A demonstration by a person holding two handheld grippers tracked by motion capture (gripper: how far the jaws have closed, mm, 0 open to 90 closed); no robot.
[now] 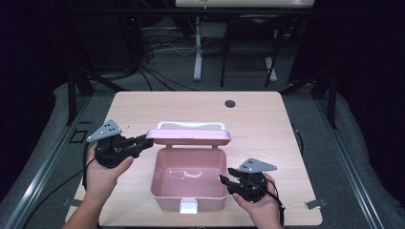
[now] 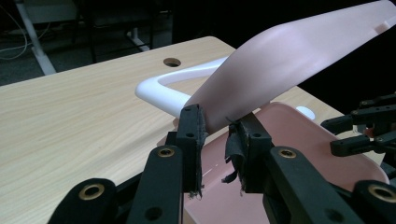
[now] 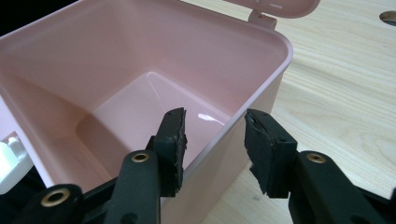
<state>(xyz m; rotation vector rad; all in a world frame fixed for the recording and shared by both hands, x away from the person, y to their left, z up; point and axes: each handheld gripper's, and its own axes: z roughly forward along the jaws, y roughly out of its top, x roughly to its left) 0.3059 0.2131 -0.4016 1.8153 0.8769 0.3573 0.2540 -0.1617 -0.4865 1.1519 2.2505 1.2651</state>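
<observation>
While the pink box (image 1: 189,183) sits open near the front of the table (image 1: 267,119), its lid (image 1: 188,136) stands raised behind it, white handle (image 1: 191,125) on the far side. The left gripper (image 1: 143,141) pinches the lid's left edge, jaws nearly closed on it; the left gripper view shows the lid (image 2: 280,65) between the pads. The right gripper (image 3: 212,140), jaws parted, straddles the box's right wall (image 3: 261,74), one pad inside, one outside, not clamped. A white latch (image 1: 188,206) marks the front.
</observation>
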